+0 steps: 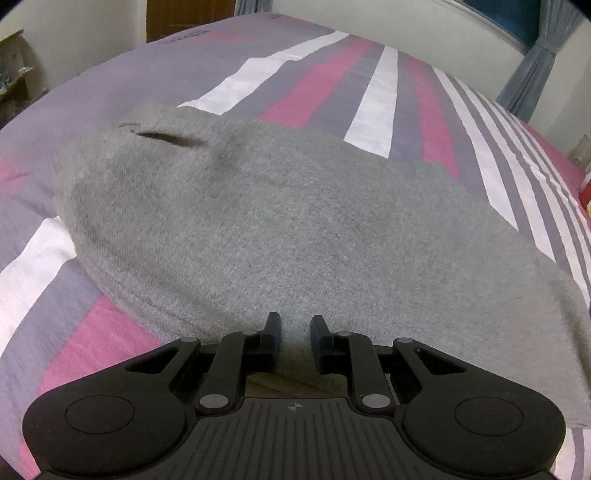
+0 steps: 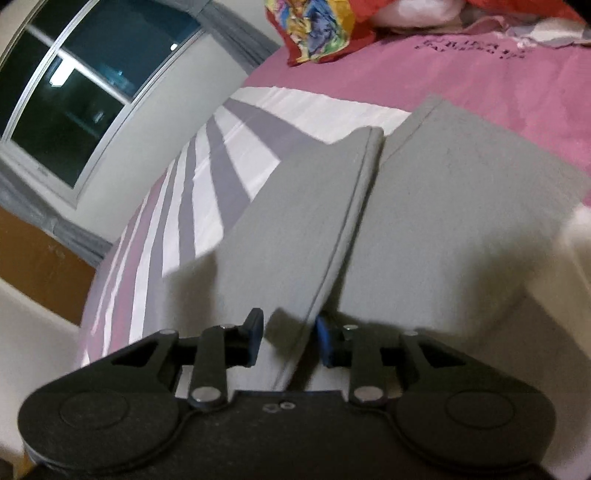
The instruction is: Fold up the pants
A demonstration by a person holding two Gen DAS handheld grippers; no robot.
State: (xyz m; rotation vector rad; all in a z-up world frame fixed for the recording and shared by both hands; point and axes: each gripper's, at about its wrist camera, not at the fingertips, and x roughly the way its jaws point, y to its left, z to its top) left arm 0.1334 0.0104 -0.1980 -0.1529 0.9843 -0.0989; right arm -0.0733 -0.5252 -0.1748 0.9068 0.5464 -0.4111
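Note:
Grey fleece pants (image 1: 266, 221) lie on a striped bed, with a pocket slit (image 1: 166, 137) at the far left. My left gripper (image 1: 294, 332) is open at the near edge of the pants, with the cloth in front of the jaws. In the right wrist view the two grey pant legs (image 2: 443, 206) lie side by side. The inner edge of the left leg (image 2: 317, 236) runs down between the jaws of my right gripper (image 2: 290, 334), which stands open around that edge without closing on it.
The bed cover (image 1: 325, 81) has pink, white and purple stripes. A window (image 2: 85, 96) and wall stand to the left in the right wrist view. A colourful pillow (image 2: 317, 26) lies at the far end of the bed. A curtain (image 1: 535, 66) hangs beyond the bed.

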